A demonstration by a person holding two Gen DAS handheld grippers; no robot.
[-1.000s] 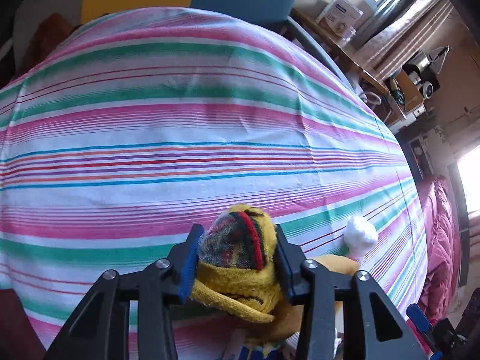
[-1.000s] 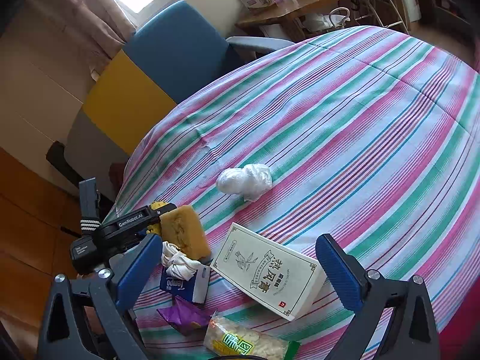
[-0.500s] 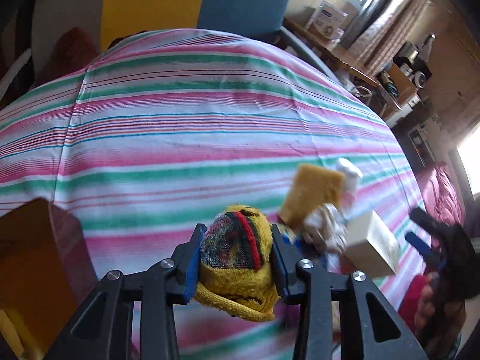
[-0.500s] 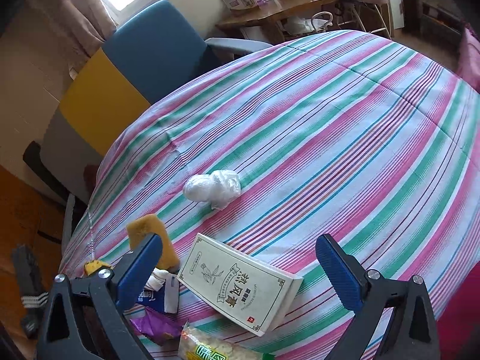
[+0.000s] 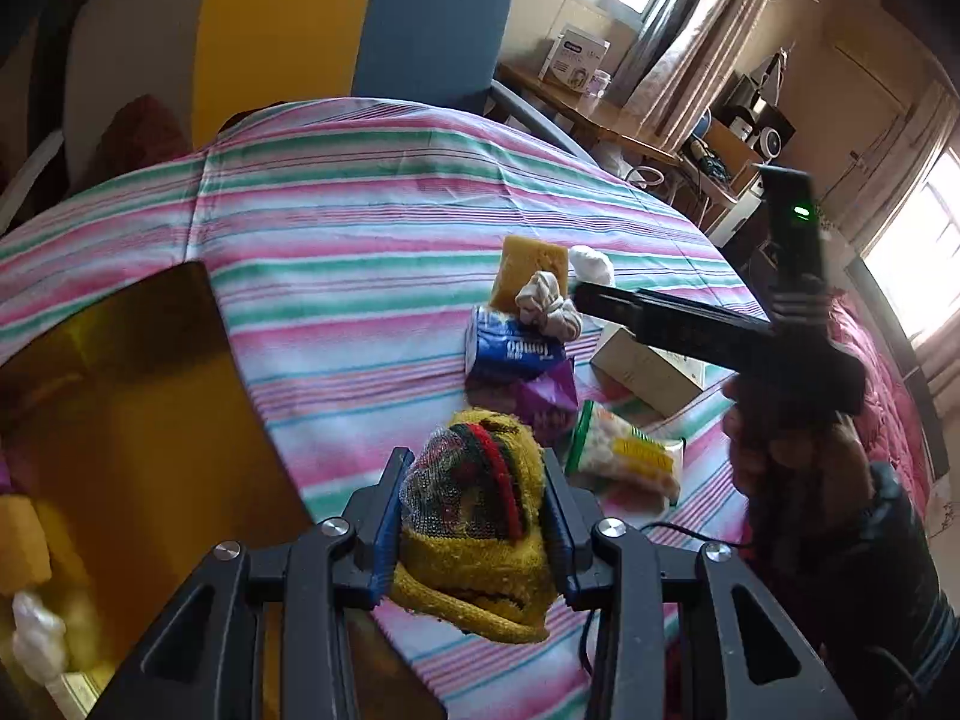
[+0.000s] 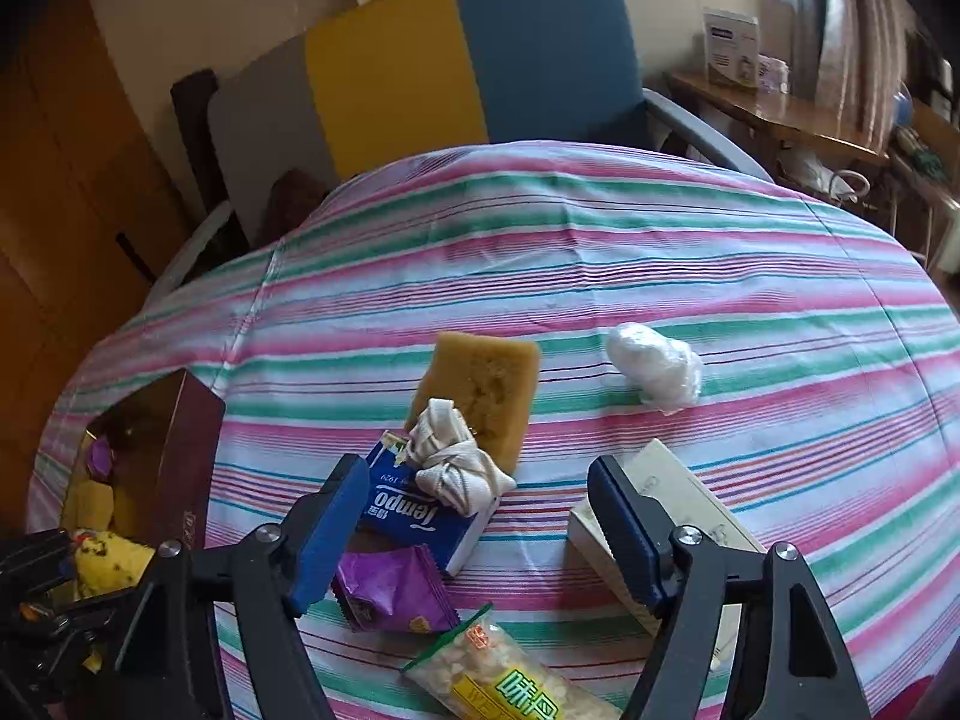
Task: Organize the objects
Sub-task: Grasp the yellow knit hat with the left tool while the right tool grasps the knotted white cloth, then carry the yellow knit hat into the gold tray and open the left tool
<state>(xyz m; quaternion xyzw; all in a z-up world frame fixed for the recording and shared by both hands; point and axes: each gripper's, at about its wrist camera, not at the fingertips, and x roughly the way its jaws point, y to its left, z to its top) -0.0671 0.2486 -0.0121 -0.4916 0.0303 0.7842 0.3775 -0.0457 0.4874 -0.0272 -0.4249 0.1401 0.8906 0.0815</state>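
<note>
My left gripper [image 5: 474, 516] is shut on a yellow knitted cloth [image 5: 480, 498] with red and green stripes, held above the table edge beside an open brown box [image 5: 120, 420]. My right gripper [image 6: 480, 516] hovers over a pile, its jaws closing, the pads touching nothing. Below and between them lie a blue Tempo tissue pack [image 6: 420, 516] and a knotted white cloth [image 6: 450, 462]. A tan sponge [image 6: 486, 384] lies just beyond. A purple packet [image 6: 390, 594] and a snack bag [image 6: 498, 678] lie nearer.
A white carton [image 6: 678, 504] lies by the right finger, with a white plastic wad [image 6: 654, 366] farther back. The striped tablecloth [image 6: 600, 252] covers the round table. The box [image 6: 180, 450] holds several items. A blue and yellow chair [image 6: 480, 60] stands behind.
The left gripper carried the yellow cloth left and upward to the box side. The right gripper rolled, shifted over the pile, and its jaws narrowed.
</note>
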